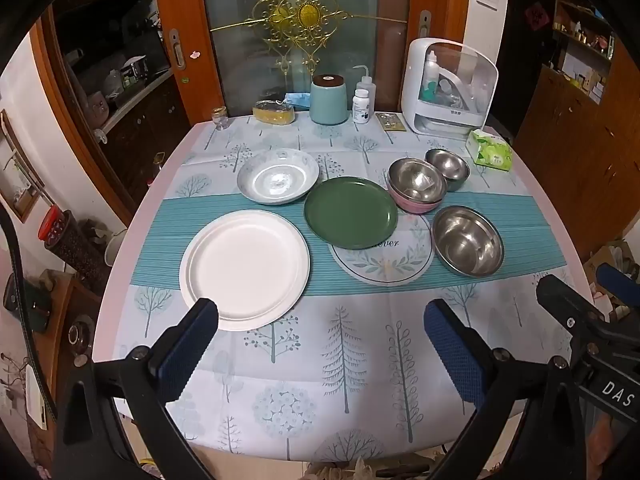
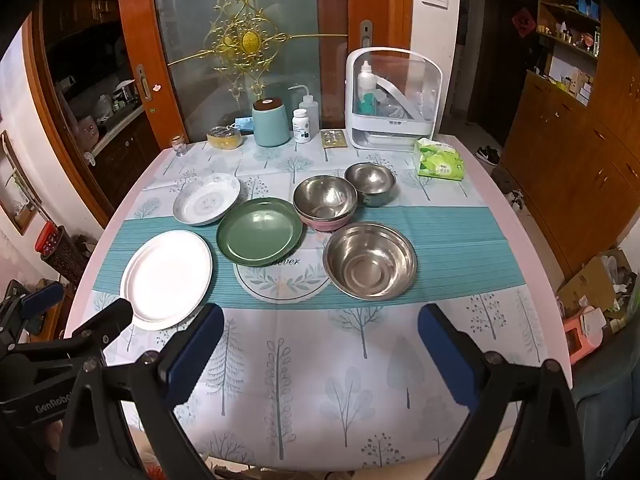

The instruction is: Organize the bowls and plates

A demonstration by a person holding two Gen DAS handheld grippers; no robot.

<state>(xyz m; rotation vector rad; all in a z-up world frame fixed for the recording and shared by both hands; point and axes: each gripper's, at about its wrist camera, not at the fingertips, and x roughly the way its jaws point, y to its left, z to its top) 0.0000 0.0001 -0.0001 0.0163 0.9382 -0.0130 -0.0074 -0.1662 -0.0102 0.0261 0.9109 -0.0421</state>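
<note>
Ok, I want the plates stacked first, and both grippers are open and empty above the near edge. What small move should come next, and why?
Probably ease the left gripper forward and down to the near rim of the white plate. It is the largest plate, lies flat and apart from the others, and sits just ahead of that gripper's left finger. The green plate and patterned plate could then stack on it.

"DAS" on right gripper (image 1: 612,396); "GenRobo" on left gripper (image 2: 52,406); "ever" on mat (image 2: 294,262).

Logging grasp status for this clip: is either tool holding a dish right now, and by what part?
Nothing is held. The left tool and right tool both stand open above the tree-patterned tablecloth, short of the round white plate.
</note>
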